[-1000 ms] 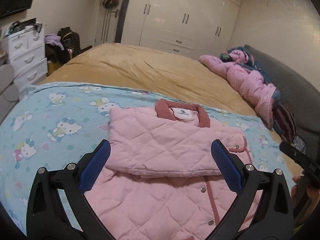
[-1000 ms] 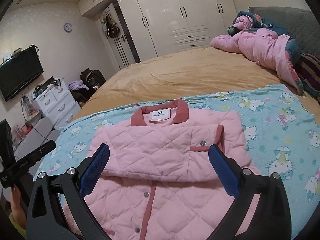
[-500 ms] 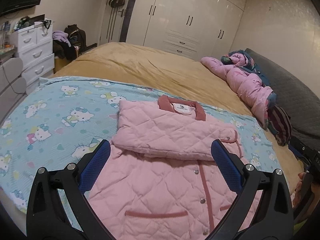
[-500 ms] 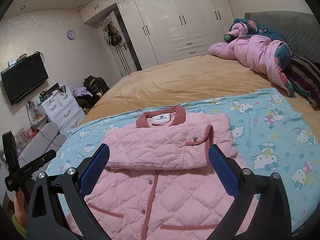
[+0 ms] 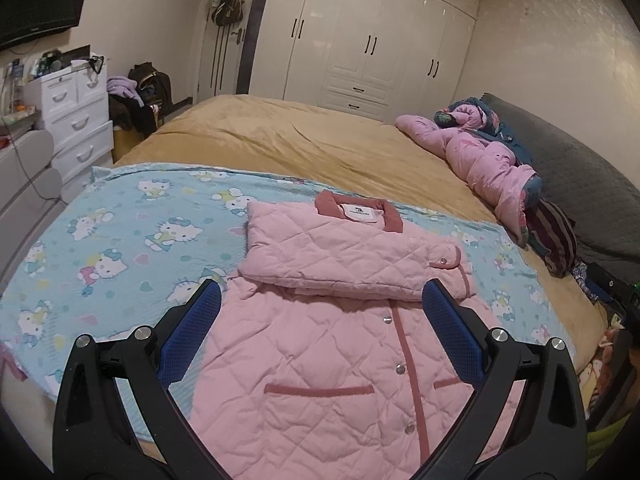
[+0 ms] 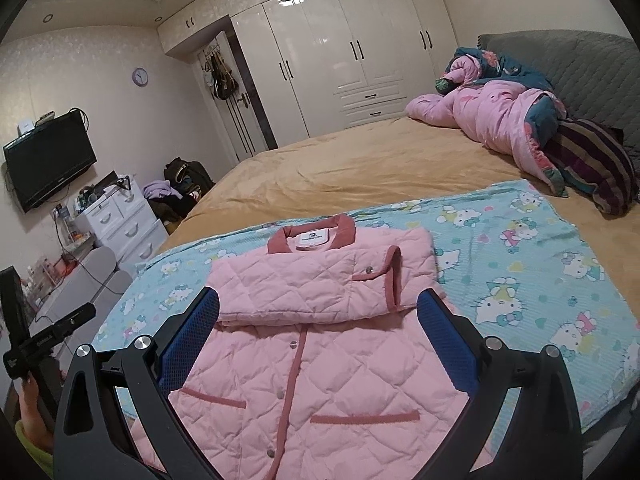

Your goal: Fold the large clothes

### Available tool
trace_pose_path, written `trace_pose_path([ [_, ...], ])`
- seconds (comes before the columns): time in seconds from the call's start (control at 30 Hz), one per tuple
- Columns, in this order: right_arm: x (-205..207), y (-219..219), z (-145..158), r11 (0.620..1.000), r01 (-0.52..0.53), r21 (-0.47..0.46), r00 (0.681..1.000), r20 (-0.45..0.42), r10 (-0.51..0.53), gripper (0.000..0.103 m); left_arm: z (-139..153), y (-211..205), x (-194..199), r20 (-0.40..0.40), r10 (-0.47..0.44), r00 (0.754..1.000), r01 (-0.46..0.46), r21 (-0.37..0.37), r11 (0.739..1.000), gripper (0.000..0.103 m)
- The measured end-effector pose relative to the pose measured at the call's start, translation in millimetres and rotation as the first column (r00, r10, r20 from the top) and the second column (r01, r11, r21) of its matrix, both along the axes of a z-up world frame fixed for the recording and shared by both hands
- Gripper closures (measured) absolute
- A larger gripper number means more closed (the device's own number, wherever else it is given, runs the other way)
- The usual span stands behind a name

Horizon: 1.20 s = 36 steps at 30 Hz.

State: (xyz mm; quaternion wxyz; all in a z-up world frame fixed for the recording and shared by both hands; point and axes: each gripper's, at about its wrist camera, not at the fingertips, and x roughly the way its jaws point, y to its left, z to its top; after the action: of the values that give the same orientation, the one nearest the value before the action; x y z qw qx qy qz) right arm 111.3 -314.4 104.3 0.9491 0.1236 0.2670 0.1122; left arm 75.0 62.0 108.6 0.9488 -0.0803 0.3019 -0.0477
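Pink jacket [image 5: 332, 344] — below both spread grippers

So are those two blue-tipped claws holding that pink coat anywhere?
No. The left gripper and right gripper are both open and empty above the pink quilted jacket, which lies on the bed.

The pink quilted jacket's [image 5: 320, 360] hem is cut off by the bottom edge. Its folded sleeves [image 6: 320, 280] hide the chest. The collar label's [image 6: 312, 237] print is too small to read.

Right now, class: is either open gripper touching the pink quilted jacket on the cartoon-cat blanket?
Apart. In both wrist views the left gripper and right gripper hover open above the pink quilted jacket, gripping nothing.
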Motion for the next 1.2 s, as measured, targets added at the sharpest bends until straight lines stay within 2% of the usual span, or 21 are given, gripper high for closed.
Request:
trace_pose_path([
  [0.3,-30,-15,-2,1.000,0.012,0.022,1.000,0.004,-0.012,0.004,1,15,-22,-0.006,0.029,1.000,-0.029,0.011,1.000,0.009],
  [0.57,-43,-21,-13,1.000,0.013,0.018,1.000,-0.028,-0.013,0.004,-4,22,-33,-0.020,0.038,0.999,-0.037,0.021,0.999,0.009],
  [1.2,-59,-43,-64,1.000,0.025,0.002,0.990,-0.137,-0.024,0.004,-51,48,-46,-0.140,0.082,0.987,-0.077,0.041,0.996,0.009],
])
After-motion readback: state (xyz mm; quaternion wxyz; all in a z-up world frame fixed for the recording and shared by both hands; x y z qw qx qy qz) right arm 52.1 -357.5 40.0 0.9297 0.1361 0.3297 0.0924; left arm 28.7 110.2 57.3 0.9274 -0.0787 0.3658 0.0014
